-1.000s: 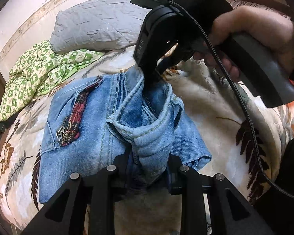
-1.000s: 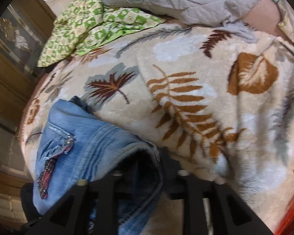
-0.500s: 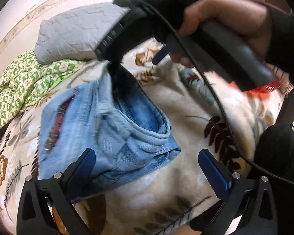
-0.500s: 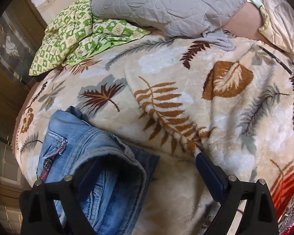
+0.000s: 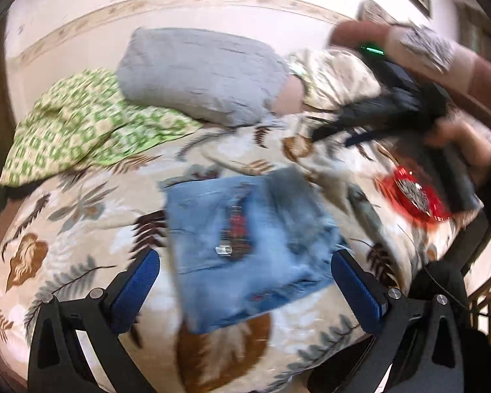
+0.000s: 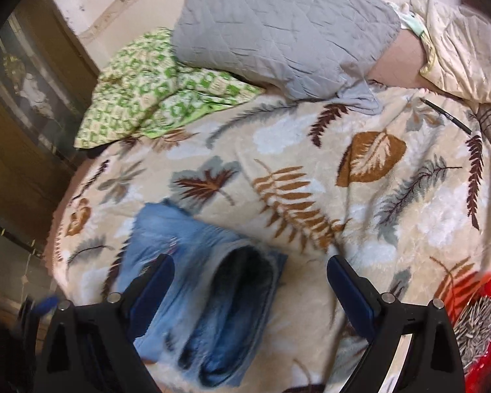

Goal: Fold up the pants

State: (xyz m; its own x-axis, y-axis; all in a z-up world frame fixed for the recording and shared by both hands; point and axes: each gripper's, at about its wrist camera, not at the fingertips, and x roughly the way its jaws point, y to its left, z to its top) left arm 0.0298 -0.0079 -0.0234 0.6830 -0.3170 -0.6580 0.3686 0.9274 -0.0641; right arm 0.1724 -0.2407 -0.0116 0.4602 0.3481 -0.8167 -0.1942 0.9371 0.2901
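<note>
On the far left a green patterned cloth [image 5: 85,127] lies bunched at the bed's edge, with a grey quilted pillow [image 5: 206,72] just beside it. The folded pants [image 5: 245,245], blue denim, rest flat on the leaf-print blanket [image 5: 65,229] near its front edge. The left gripper [image 5: 244,286] hangs above them, its 2 jaws spread wide and holding nothing. The right gripper [image 6: 250,290], gripped by a hand [image 5: 455,137], is likewise released and empty. A red item [image 5: 412,196] sits furthest right.
</note>
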